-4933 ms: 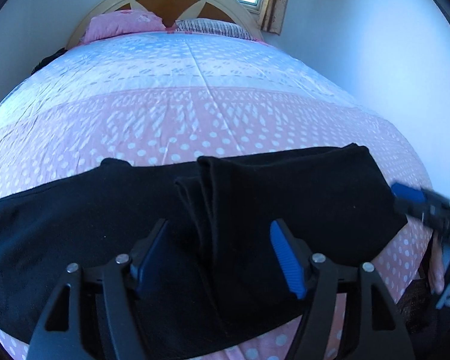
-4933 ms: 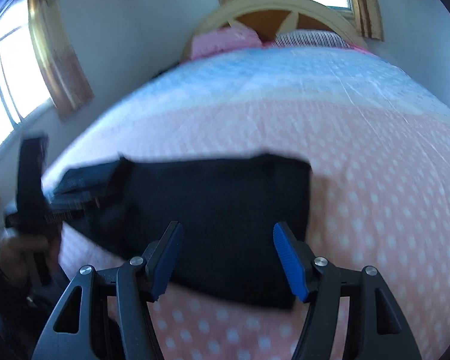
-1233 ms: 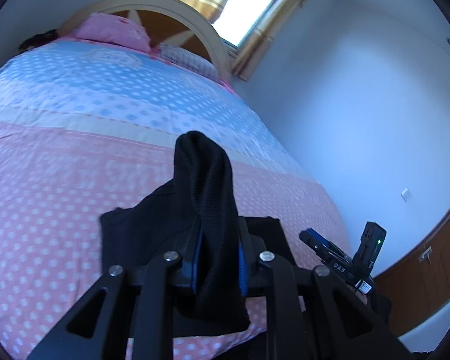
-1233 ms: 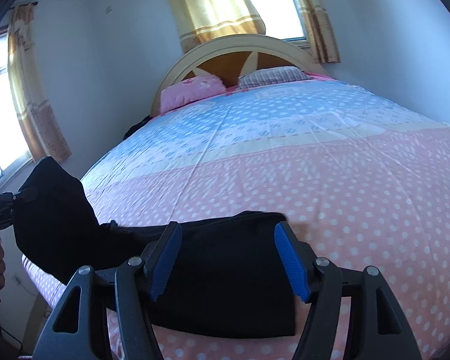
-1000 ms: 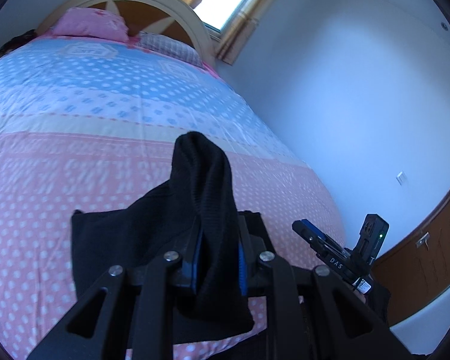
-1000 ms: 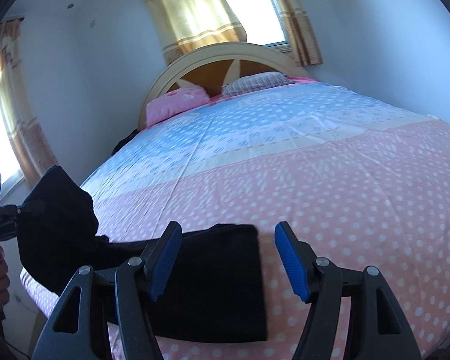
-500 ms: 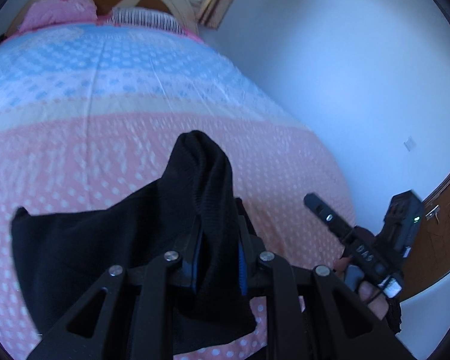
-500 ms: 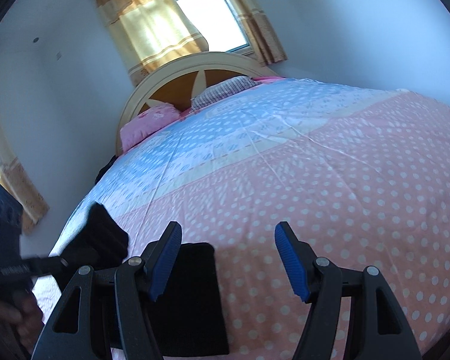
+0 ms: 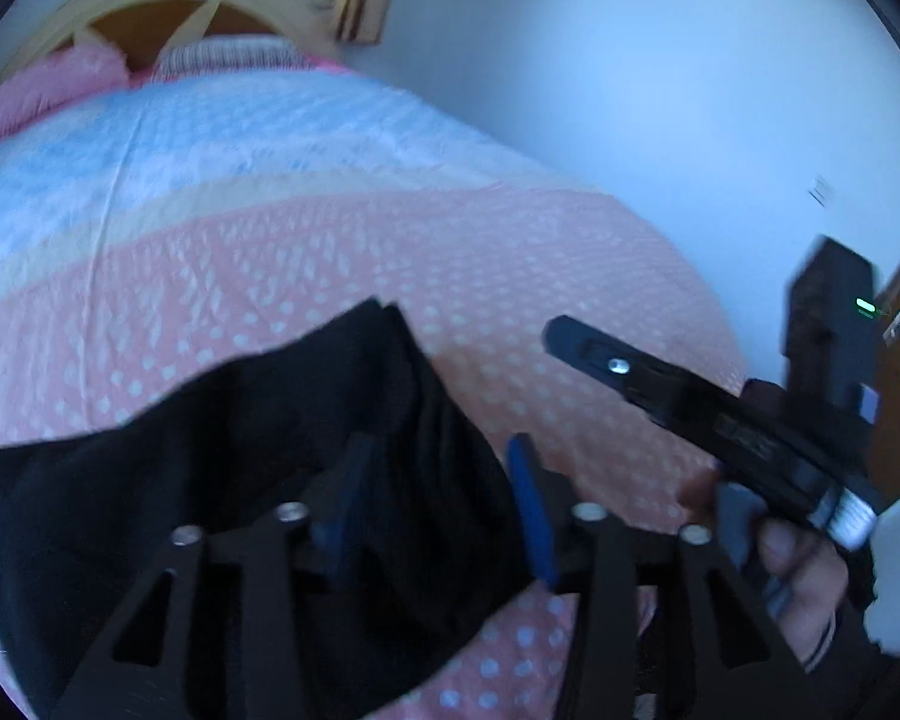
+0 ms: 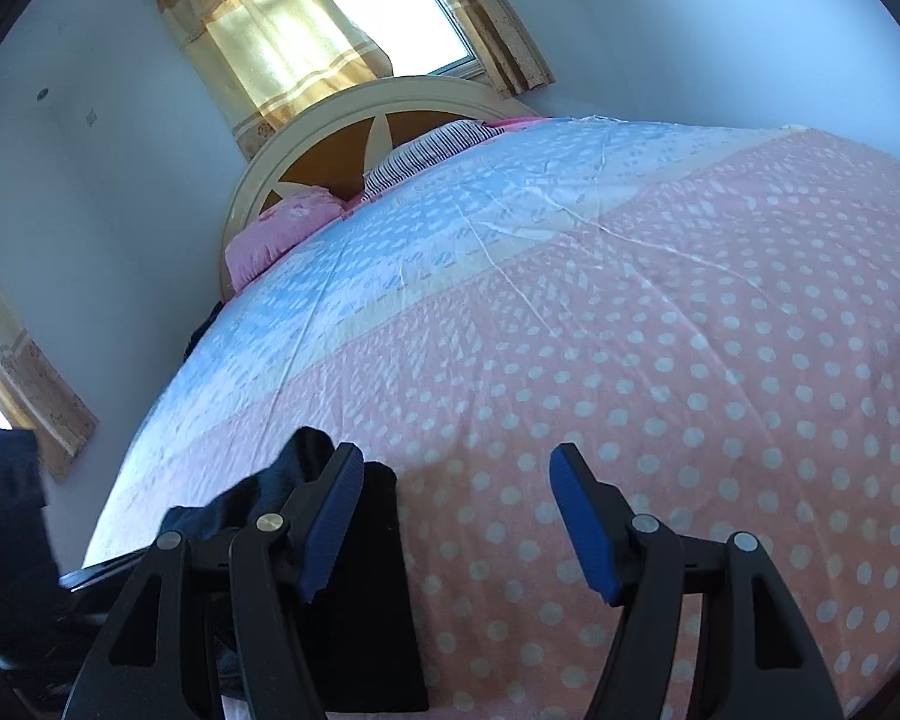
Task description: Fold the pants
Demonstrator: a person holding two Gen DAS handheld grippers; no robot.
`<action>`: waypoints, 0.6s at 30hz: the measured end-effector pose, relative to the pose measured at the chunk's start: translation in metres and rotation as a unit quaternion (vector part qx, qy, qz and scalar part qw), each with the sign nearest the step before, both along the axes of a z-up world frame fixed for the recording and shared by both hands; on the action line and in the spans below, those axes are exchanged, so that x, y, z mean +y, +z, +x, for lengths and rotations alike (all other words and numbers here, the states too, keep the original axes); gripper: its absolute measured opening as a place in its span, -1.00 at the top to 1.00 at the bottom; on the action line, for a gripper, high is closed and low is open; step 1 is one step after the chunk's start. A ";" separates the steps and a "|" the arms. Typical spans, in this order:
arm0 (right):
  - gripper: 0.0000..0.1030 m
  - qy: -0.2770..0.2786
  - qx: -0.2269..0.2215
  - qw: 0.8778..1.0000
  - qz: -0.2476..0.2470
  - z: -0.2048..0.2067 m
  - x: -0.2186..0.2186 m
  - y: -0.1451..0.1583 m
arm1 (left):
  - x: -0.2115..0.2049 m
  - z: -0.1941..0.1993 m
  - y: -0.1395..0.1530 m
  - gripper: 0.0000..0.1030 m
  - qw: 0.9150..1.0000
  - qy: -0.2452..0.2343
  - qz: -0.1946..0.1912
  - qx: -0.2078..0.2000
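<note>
The black pants (image 9: 222, 480) lie folded on the pink dotted bedspread (image 9: 342, 252) near the bed's front edge. My left gripper (image 9: 438, 504) hovers over their right end with its blue pads apart, open, and a ridge of black cloth bunched between them. The view is blurred. In the right wrist view the pants (image 10: 366, 612) sit at the lower left, partly behind the left finger (image 10: 330, 516). My right gripper (image 10: 456, 522) is open over bare bedspread, holding nothing. It also shows in the left wrist view as a black gripper (image 9: 690, 402) held by a hand (image 9: 798, 564).
The bedspread (image 10: 660, 360) runs from pink dots to a pale blue band towards the headboard (image 10: 354, 144), with a pink pillow (image 10: 282, 222) and a striped pillow (image 10: 432, 150). A curtained window (image 10: 342, 30) is behind. Walls close in on both sides of the bed.
My left gripper, shut on a raised fold of the pants half a second ago, has come down to the right and opened. The fold has dropped onto the pants. The right gripper stayed open.
</note>
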State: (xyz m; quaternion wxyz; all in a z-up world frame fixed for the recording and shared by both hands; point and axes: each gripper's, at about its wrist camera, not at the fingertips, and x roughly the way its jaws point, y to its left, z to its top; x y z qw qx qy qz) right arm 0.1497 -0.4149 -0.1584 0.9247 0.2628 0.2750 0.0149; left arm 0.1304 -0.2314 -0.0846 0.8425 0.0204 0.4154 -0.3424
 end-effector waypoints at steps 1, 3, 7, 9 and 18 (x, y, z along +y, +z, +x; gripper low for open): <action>-0.29 0.001 -0.003 1.000 0.003 -0.001 0.000 0.002 | 0.005 -0.008 0.006 -0.10 1.000 -0.002 -0.003 -0.015; -0.29 0.010 -0.008 1.000 0.006 -0.003 0.001 0.008 | 0.021 -0.021 0.018 -0.34 0.999 0.001 -0.008 -0.045; -0.29 0.052 -0.024 0.998 0.004 -0.011 0.023 0.027 | 0.066 -0.030 0.024 -0.75 0.993 0.058 0.020 -0.101; -0.28 0.099 -0.035 0.994 -0.022 -0.014 0.052 0.037 | 0.092 -0.025 0.021 -0.88 0.986 0.099 0.041 -0.126; 0.43 0.142 0.052 0.982 -0.118 -0.005 0.103 0.010 | 0.171 0.025 -0.017 -0.88 0.967 0.228 0.063 -0.092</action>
